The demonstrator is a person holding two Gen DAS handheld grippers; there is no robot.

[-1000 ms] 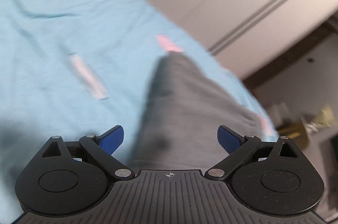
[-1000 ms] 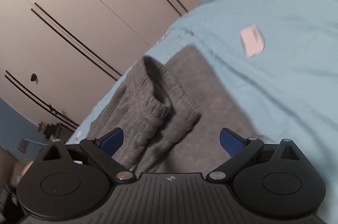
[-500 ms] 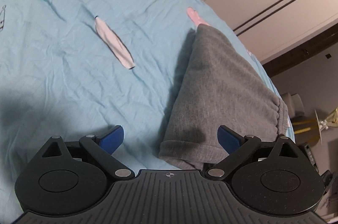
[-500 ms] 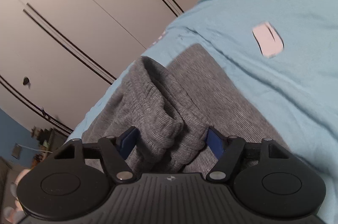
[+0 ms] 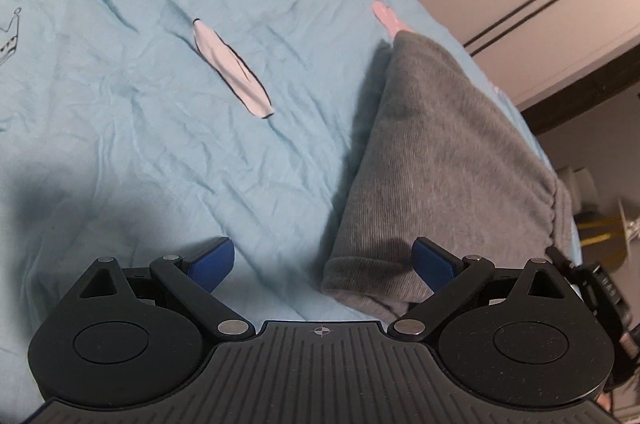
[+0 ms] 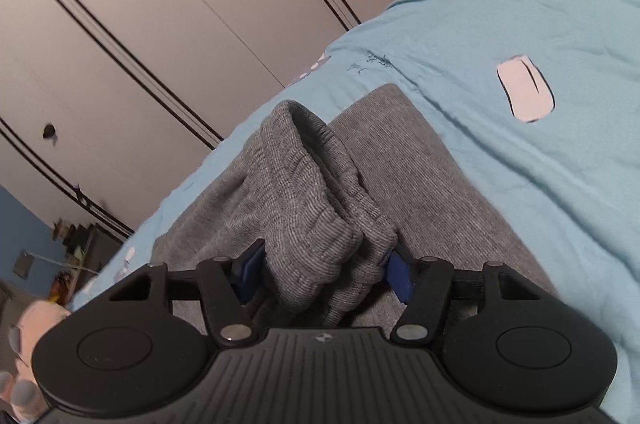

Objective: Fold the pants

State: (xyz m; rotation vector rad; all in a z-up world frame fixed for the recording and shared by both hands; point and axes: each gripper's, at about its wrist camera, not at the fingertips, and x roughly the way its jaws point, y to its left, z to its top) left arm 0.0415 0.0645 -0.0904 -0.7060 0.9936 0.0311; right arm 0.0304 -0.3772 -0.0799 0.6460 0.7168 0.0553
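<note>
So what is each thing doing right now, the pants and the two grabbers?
Grey pants: lying partly folded on the blue bedsheet.
Ribbed bunch: standing up between the right gripper's pads.
Right gripper: closing around the bunch.
Left gripper: open, holding nothing.

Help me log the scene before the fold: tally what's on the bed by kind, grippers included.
Grey pants: 1
Light blue bedsheet: 1
Grippers: 2, the left gripper open beside a cuff, the right gripper closing around the bunched waistband
Total: 4
</note>
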